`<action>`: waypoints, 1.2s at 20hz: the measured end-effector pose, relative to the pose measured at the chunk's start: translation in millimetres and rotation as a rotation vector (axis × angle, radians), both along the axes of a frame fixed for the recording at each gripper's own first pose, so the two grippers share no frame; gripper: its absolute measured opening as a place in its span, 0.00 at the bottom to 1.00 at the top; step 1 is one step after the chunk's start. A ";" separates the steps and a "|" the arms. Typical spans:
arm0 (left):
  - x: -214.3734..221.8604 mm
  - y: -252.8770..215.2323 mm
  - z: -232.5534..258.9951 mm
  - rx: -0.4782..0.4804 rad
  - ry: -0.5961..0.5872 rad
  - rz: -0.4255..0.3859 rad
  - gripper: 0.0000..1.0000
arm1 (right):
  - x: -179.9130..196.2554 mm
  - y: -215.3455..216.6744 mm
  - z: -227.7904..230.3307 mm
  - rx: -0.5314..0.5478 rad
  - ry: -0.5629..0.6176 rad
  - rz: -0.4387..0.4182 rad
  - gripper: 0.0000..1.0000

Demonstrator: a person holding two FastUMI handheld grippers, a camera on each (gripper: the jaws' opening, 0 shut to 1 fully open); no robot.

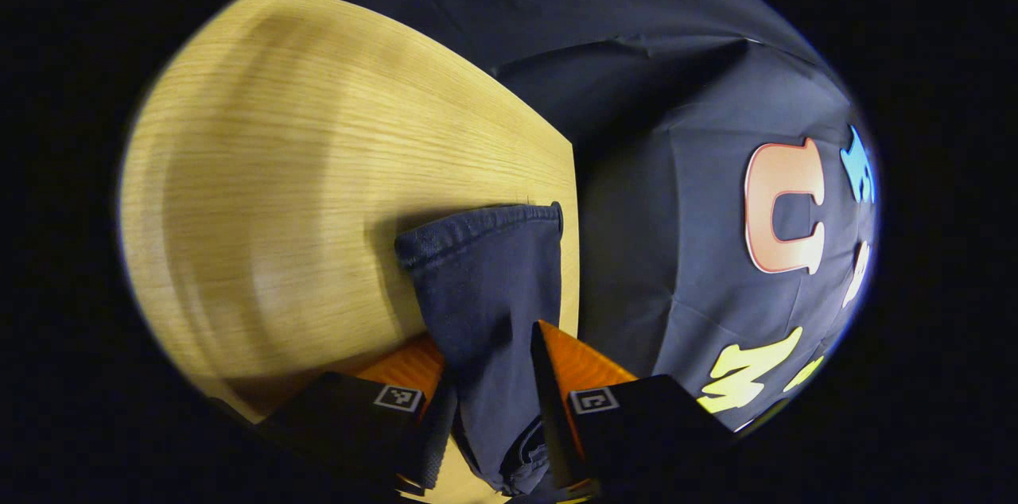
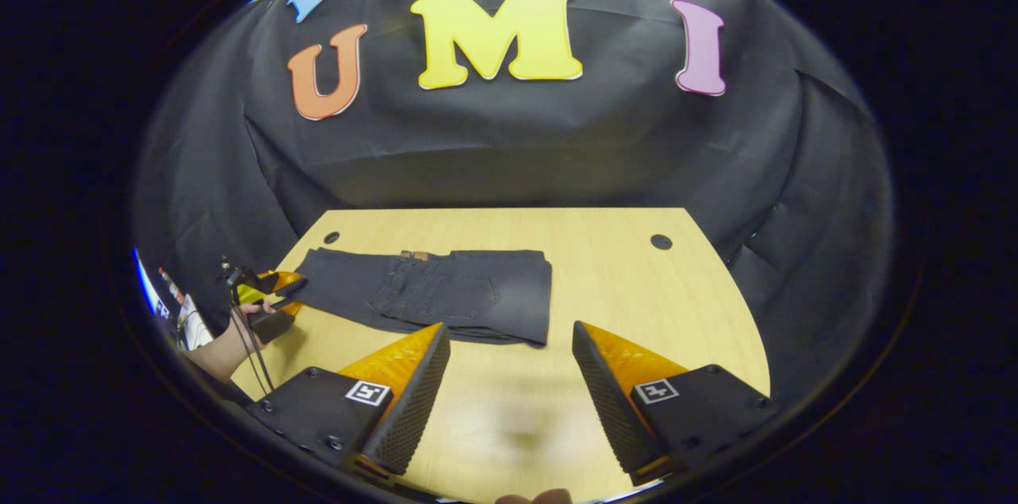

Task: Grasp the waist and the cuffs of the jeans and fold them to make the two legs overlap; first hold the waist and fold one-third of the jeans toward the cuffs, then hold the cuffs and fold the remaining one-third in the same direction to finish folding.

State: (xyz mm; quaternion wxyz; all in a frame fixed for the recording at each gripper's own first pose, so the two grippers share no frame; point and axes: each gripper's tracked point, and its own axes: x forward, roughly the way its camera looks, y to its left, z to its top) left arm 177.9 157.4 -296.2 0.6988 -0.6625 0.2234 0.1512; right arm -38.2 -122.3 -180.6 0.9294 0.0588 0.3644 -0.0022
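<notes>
Dark blue jeans [image 2: 461, 293] lie on the wooden table [image 2: 636, 289], with the waist part folded over the legs. In the left gripper view the hemmed cuff end of the jeans [image 1: 477, 265] runs up between the two fingers, and my left gripper [image 1: 489, 337] is shut on it, close to the table's edge. The right gripper view shows that left gripper [image 2: 274, 285] at the jeans' left end, held by a hand [image 2: 227, 345]. My right gripper [image 2: 509, 377] stands open above the table, in front of the jeans, with nothing between its fingers.
Black booth cloth [image 2: 509, 146] hangs behind and beside the table. Two round cable holes [image 2: 661, 242] [image 2: 332, 237] sit near the table's far corners. Bare wood [image 1: 278, 170] stretches left of the cuff, and the table's edge [image 1: 574, 234] runs just right of it.
</notes>
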 end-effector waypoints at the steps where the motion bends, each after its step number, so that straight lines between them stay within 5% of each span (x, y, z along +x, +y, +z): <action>1: -1.5 0.1 -4.4 0.009 0.022 -0.001 0.41 | -4.3 -4.2 -1.3 0.002 0.004 -0.011 0.95; 3: -3.2 -0.9 -5.8 0.019 0.039 -0.008 0.18 | -11.7 -9.9 -3.9 0.011 0.011 -0.031 0.95; 7: 2.6 -3.5 15.4 0.060 -0.015 -0.026 0.08 | -22.8 -21.5 -3.7 0.017 0.006 -0.053 0.95; 16: 22.1 -54.1 133.2 0.430 -0.215 -0.258 0.05 | -35.8 -50.0 10.1 0.013 -0.061 -0.068 0.97; 24: 31.7 -184.3 216.0 0.776 -0.359 -0.497 0.04 | -53.8 -94.9 6.6 0.073 -0.082 -0.114 0.93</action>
